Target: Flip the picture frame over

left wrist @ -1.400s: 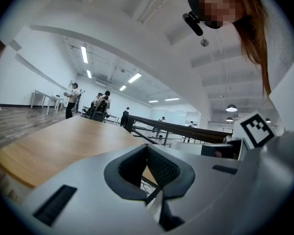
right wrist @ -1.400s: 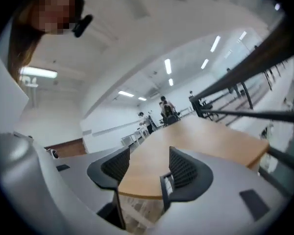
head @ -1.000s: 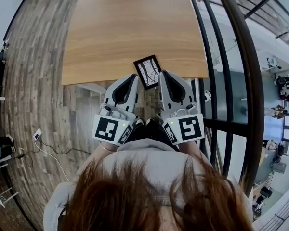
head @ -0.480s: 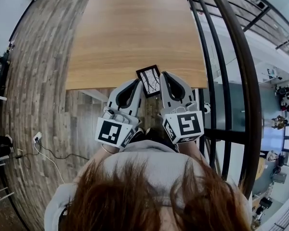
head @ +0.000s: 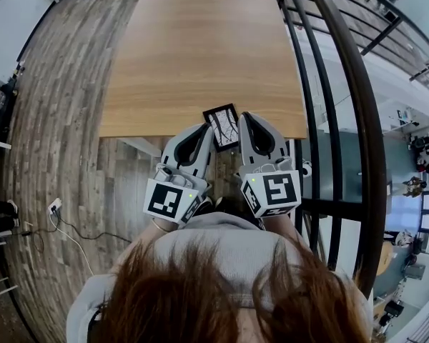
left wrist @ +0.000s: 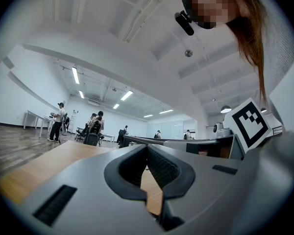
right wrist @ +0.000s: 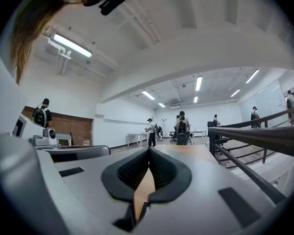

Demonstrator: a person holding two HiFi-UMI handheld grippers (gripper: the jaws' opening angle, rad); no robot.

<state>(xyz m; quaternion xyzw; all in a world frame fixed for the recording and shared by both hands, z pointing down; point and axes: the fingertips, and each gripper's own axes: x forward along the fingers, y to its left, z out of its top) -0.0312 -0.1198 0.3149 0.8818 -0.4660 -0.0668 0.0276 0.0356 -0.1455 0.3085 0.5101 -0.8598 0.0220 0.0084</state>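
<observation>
The picture frame [head: 222,126], black-rimmed with a white branch drawing facing up, lies at the near edge of the wooden table [head: 200,48] and seems to reach slightly over it. My left gripper [head: 206,129] sits just left of the frame and my right gripper [head: 244,117] just right of it. Whether either tip touches the frame I cannot tell. The left gripper view shows the left gripper [left wrist: 147,147] shut and empty, pointing level over the tabletop. In the right gripper view the right gripper [right wrist: 149,150] is likewise shut with nothing between the pads. Neither gripper view shows the frame.
A black metal railing [head: 329,84] runs along the table's right side, close to my right gripper. Wood-plank floor [head: 50,120] lies left, with a white cable [head: 64,224] on it. Several people [left wrist: 59,121] and desks stand far across the room.
Only the head view has shifted a little. Both grippers keep their places on either side of the frame, jaws still shut.
</observation>
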